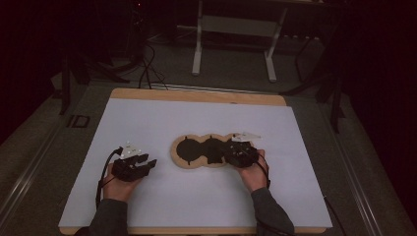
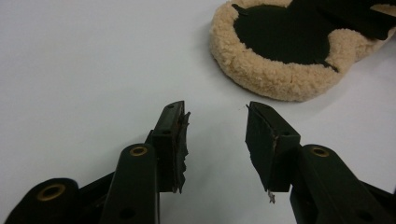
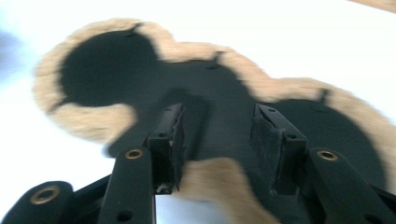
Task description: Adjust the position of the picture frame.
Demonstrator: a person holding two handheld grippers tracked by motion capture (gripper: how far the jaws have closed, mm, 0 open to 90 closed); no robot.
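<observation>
Lying flat near the middle of the white table (image 1: 147, 123), the fleece-edged black mat (image 1: 196, 151) has three joined rounds. Over its right end the right gripper (image 3: 217, 140) hovers, jaws apart with nothing pinched. Well apart to the left, the left gripper (image 2: 215, 140) rests, jaws apart and empty

No lettering, label, brand mark, number or sign can be read anywhere in these views, neither on the white surface (image 1: 147, 123) nor on the fleece-edged black mat (image 1: 204, 150).
</observation>
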